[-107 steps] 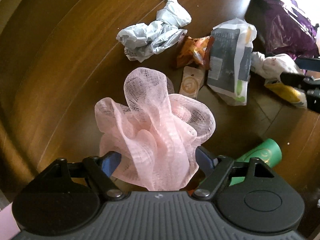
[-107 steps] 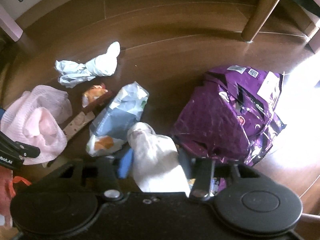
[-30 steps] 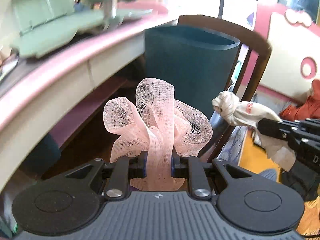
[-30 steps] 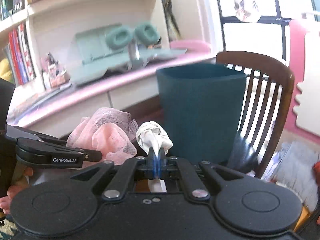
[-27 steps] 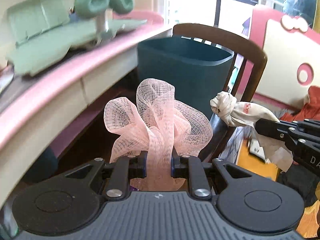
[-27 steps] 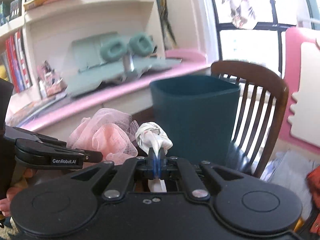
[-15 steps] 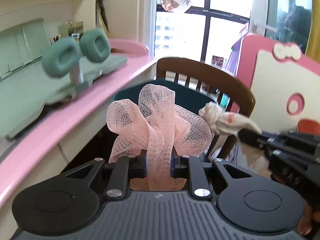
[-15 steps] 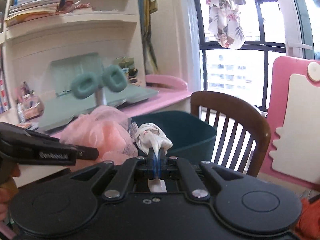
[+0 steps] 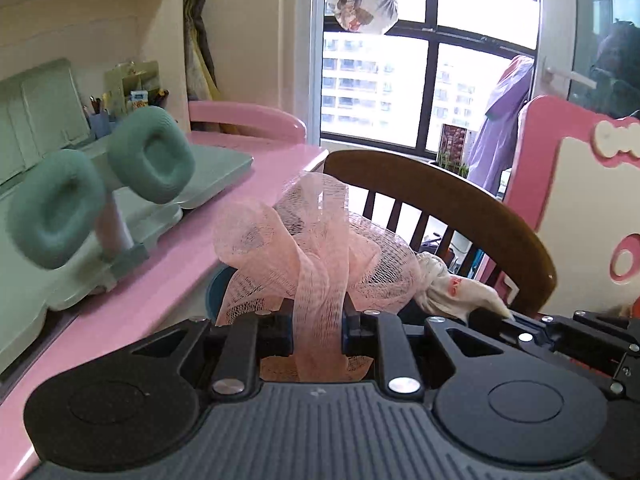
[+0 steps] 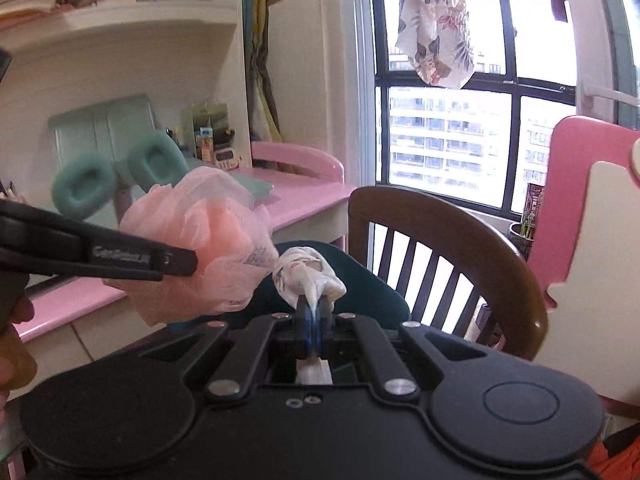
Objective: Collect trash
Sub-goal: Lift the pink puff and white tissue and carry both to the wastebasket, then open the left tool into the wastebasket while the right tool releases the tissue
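Note:
My left gripper (image 9: 317, 330) is shut on a pink mesh net (image 9: 312, 256) and holds it up in the air; the net also shows in the right wrist view (image 10: 208, 240). My right gripper (image 10: 314, 312) is shut on a crumpled white wrapper (image 10: 308, 274), also seen in the left wrist view (image 9: 452, 288). Both pieces hang above the dark teal trash bin (image 10: 368, 284), close together. In the left wrist view only a sliver of the bin (image 9: 218, 288) shows under the net.
A pink desk (image 9: 168, 280) runs along the left with teal headphones on a stand (image 9: 100, 192). A brown wooden chair (image 10: 472, 240) stands behind the bin. A pink and cream board (image 10: 592, 240) is at the right, a window (image 10: 448, 136) behind.
Both grippers have risen and tilted up with their loads. The bin has sunk lower in both views and the two pieces have come closer together over it.

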A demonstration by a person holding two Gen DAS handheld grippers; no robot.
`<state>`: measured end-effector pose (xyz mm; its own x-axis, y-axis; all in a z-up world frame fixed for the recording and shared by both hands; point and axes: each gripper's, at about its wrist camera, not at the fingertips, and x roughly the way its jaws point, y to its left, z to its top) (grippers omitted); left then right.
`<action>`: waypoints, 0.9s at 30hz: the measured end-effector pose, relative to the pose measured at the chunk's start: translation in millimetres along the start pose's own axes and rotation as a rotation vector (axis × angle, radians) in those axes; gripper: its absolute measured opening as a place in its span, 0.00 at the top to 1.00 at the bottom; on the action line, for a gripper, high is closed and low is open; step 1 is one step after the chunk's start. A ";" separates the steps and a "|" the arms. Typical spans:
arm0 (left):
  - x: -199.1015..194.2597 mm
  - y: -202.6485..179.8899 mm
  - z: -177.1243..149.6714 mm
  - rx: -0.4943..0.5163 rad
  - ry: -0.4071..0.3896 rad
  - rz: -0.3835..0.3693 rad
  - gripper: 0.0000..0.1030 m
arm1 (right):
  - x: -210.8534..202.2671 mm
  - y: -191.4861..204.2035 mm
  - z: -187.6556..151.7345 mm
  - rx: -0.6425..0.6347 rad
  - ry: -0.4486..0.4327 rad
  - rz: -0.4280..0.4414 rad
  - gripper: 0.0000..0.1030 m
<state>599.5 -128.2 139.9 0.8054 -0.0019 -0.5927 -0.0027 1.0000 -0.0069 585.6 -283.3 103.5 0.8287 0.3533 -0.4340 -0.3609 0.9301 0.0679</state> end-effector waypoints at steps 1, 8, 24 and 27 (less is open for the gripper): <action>5.9 0.7 0.4 -0.004 0.006 -0.002 0.81 | 6.7 -0.3 0.9 -0.004 0.007 0.002 0.98; 53.8 5.3 -3.3 -0.020 0.079 0.008 0.81 | 46.4 0.7 -2.1 -0.028 0.070 0.005 0.98; 100.8 -2.6 -30.8 0.069 0.188 0.054 0.81 | 77.6 -5.0 -27.0 -0.048 0.160 0.023 0.87; 102.2 -8.9 -31.5 0.093 0.200 0.063 0.78 | 74.3 -1.6 -26.9 -0.068 0.161 0.022 0.84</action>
<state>663.1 -137.5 54.0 0.6716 0.0684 -0.7378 0.0128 0.9945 0.1038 636.2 -261.3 47.0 0.7434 0.3477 -0.5714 -0.4106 0.9116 0.0205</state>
